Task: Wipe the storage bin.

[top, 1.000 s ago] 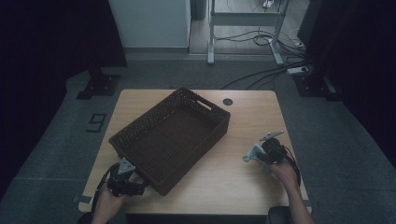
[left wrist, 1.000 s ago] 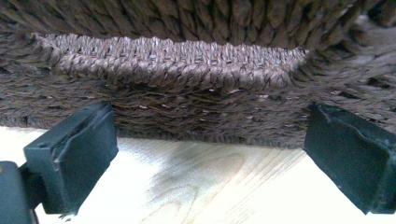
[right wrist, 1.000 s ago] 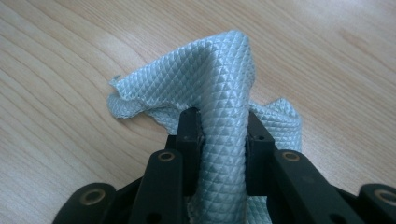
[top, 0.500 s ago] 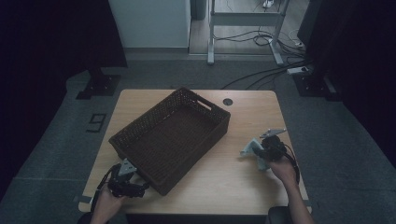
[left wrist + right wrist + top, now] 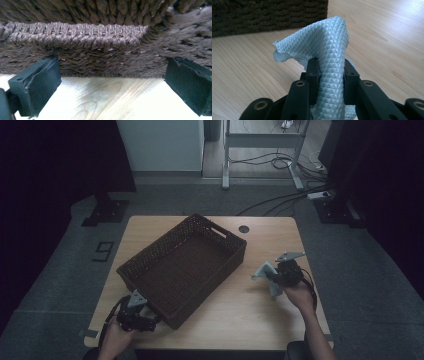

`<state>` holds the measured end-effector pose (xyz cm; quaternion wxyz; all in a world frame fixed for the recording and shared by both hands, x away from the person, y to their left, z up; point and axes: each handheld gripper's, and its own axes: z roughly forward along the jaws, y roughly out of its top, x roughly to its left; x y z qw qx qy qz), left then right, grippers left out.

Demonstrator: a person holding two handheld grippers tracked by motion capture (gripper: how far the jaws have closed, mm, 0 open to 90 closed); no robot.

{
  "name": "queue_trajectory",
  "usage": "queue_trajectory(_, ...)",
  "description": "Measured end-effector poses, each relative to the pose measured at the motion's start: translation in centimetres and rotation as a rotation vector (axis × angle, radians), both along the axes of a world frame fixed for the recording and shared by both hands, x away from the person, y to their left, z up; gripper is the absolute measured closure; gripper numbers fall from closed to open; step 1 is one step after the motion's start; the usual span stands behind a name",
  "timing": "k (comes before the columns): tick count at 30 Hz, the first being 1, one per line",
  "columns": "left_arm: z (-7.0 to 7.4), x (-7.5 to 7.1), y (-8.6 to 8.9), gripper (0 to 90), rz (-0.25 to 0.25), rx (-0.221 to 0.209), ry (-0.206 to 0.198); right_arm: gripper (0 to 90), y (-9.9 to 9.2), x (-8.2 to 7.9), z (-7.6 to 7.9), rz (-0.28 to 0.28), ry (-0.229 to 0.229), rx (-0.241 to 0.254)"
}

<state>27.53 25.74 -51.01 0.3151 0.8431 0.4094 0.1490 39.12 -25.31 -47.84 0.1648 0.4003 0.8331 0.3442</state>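
Observation:
A dark brown woven basket (image 5: 150, 265) lies at an angle across the wooden table (image 5: 260, 315); its inside looks empty. My right gripper (image 5: 270, 279) is to the right of the basket, lifted above the table, shut on a pale blue-grey waffle-textured cloth (image 5: 264, 271). In the right gripper view the cloth (image 5: 329, 50) is pinched between the two black jaws and stands up in a peak above my right gripper (image 5: 329, 72). My left gripper (image 5: 150, 321) rests at the table's front left, against the basket's near corner. In the left gripper view my left gripper (image 5: 112, 85) stands wide open in front of the basket wall (image 5: 100, 50).
A round cable hole (image 5: 243, 228) is at the table's back edge. Beyond the table are a metal frame (image 5: 260, 150) and cables on the floor (image 5: 280, 195). Bare tabletop lies between the basket and my right gripper.
My right gripper has risen and shifted left toward the basket, carrying the cloth with it. The left gripper and the basket have stayed in place.

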Motion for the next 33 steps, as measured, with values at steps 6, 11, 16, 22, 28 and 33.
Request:
queue_trajectory(6,-0.1,0.0,0.0,0.0,-0.003,-0.005,-0.005,71.2,0.3,0.7,0.7,0.008,-0.014,0.008)
queue_trajectory(11,-0.1,0.0,0.0,0.0,-0.003,-0.007,-0.006,71.2,0.9,1.4,1.4,0.018,-0.033,0.019)
queue_trajectory(16,-0.1,0.0,0.1,0.0,-0.006,-0.005,-0.006,71.2,1.8,2.3,2.0,0.024,-0.045,0.015)
queue_trajectory(22,-0.2,0.0,0.1,0.0,-0.009,-0.007,-0.009,71.2,2.8,3.8,2.7,0.03,-0.058,0.008)
queue_trajectory(28,-0.2,0.0,0.1,0.0,-0.011,-0.009,-0.011,71.2,4.0,5.3,2.9,0.02,-0.068,-0.003)
queue_trajectory(33,-0.2,0.0,0.1,0.0,-0.011,-0.01,-0.014,71.2,4.8,6.4,2.6,0.014,-0.069,-0.015)
